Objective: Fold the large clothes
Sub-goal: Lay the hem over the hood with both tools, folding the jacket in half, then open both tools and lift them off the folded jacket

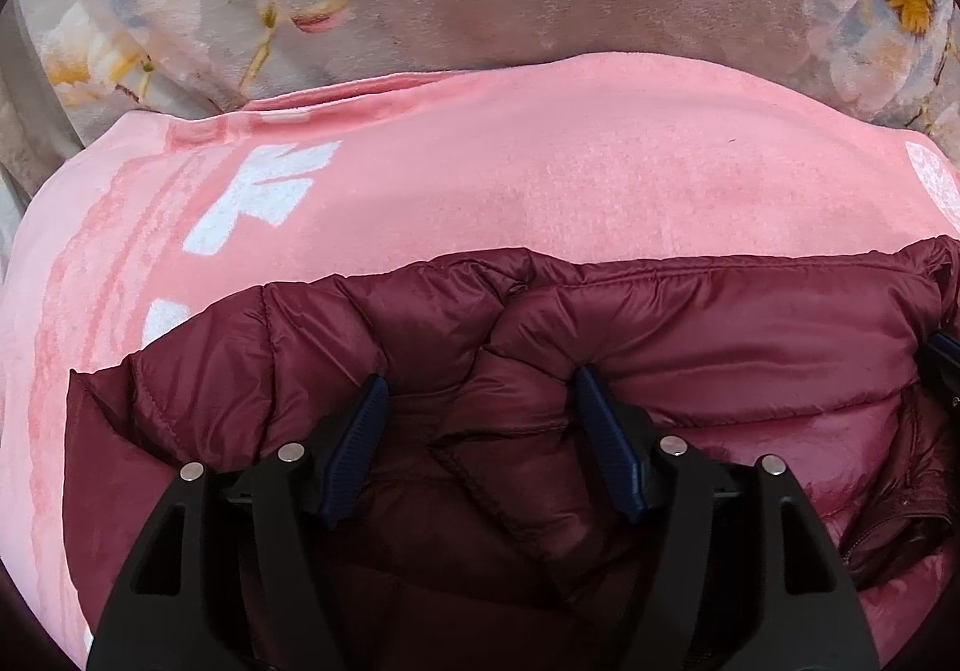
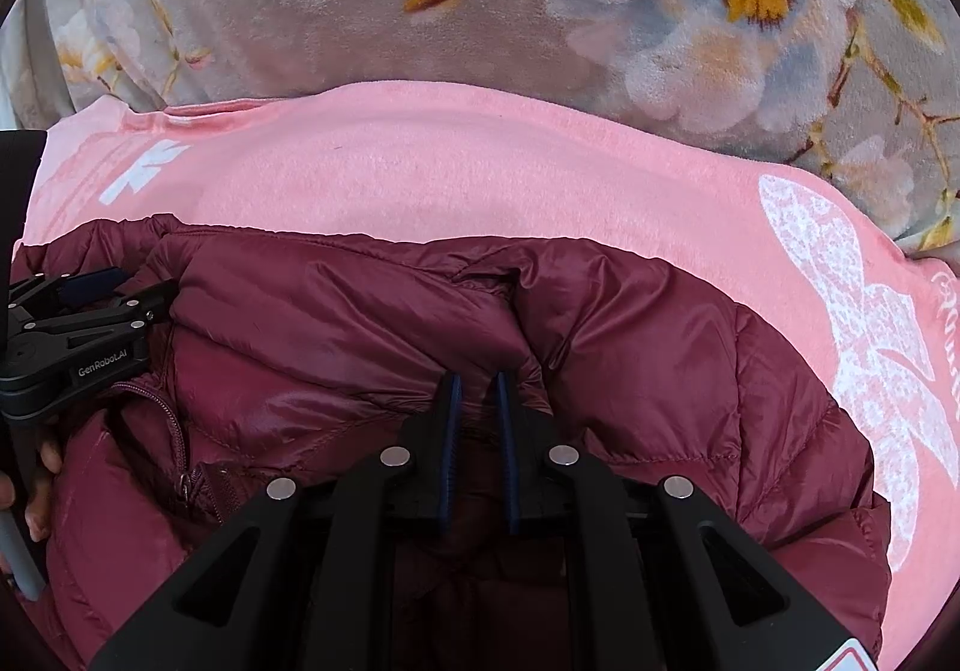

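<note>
While right jaws pinch jacket (image 2: pixel 372 311), left gape.

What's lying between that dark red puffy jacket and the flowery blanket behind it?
A pink towel with white prints lies between the maroon puffer jacket and the floral blanket, spread under the jacket. Both wrist views show it.

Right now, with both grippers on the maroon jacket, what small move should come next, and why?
Probably close the left gripper: its fingers stand apart around a bunched ridge of the maroon puffer jacket, while the right gripper looks nearly shut on the fabric. With both holding, the edge could be lifted evenly over the pink towel.
</note>
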`<action>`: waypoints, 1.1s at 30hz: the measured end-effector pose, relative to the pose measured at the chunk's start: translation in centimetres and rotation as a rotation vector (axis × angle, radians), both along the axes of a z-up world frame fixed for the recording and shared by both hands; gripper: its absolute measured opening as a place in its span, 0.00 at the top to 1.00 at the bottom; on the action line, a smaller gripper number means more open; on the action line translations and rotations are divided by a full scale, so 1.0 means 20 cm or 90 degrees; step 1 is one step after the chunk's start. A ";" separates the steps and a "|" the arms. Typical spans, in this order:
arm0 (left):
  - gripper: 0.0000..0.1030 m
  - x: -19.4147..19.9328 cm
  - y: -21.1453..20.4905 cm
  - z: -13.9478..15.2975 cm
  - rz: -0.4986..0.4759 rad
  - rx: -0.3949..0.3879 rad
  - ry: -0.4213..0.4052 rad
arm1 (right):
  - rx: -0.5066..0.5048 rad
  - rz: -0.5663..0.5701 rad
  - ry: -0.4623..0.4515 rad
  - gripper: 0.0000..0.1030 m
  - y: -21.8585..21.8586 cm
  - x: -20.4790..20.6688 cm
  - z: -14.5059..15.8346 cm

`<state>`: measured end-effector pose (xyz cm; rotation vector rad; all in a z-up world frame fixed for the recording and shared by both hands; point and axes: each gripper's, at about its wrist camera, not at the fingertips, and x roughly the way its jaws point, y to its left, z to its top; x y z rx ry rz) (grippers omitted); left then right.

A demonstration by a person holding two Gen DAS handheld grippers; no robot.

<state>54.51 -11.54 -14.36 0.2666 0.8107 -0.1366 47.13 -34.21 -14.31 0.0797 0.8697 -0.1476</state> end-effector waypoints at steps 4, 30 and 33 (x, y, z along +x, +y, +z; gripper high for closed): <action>0.37 0.00 -0.01 0.00 0.002 0.010 -0.002 | -0.005 0.000 0.000 0.90 0.00 0.00 0.00; 0.15 0.03 0.01 0.02 0.045 0.048 -0.002 | -0.049 0.001 0.002 0.88 0.05 0.03 0.01; 0.14 -0.03 0.06 0.09 0.054 0.017 -0.002 | -0.031 -0.006 -0.022 0.83 0.03 -0.03 0.06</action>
